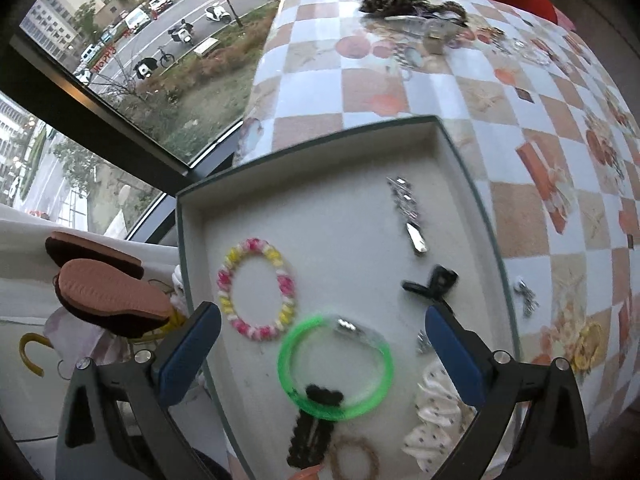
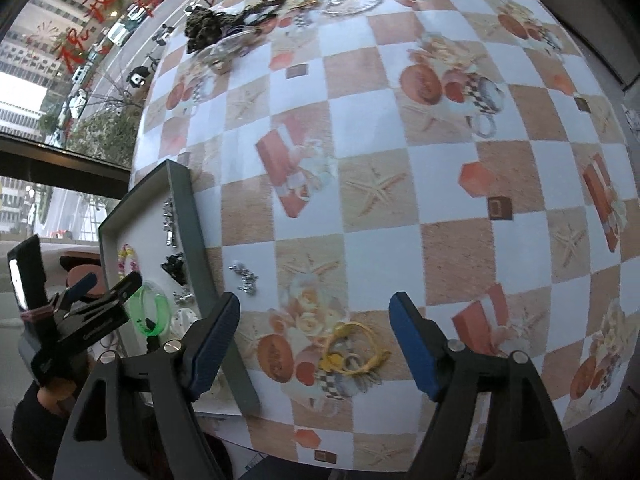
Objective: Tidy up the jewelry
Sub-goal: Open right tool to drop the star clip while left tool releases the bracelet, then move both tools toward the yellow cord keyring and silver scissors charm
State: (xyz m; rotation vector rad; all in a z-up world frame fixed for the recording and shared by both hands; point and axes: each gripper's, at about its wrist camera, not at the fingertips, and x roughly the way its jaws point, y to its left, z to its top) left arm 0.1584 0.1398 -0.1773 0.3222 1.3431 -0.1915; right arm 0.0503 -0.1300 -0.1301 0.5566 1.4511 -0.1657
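**Both grippers hanging open over tray and tabletop**

While the left gripper [image 1: 323, 354] is hovering with its blue pads spread wide and nothing between them, a green bangle [image 1: 336, 368] is lying just below it inside the grey tray [image 1: 492, 240]. Sharing the tray's pale floor are a pink-and-yellow beaded bracelet [image 1: 256, 289], a silver hair clip [image 1: 408, 214], a black claw clip [image 1: 432, 282], a white dotted scrunchie [image 1: 434, 412], a fuzzy black clip [image 1: 316, 428] and a brown braided ring [image 1: 354, 458]. A small silver trinket [image 1: 526, 296] is sitting on the checkered tabletop [image 1: 520, 128], just outside the tray's right wall.

The right gripper [image 2: 314, 344] is also standing open and empty, pointing over a yellow bracelet [image 2: 356, 348] that is resting on the tabletop between its fingers. A tangle of dark cords and more jewelry [image 2: 224, 28] is lying at the far edge by the window.
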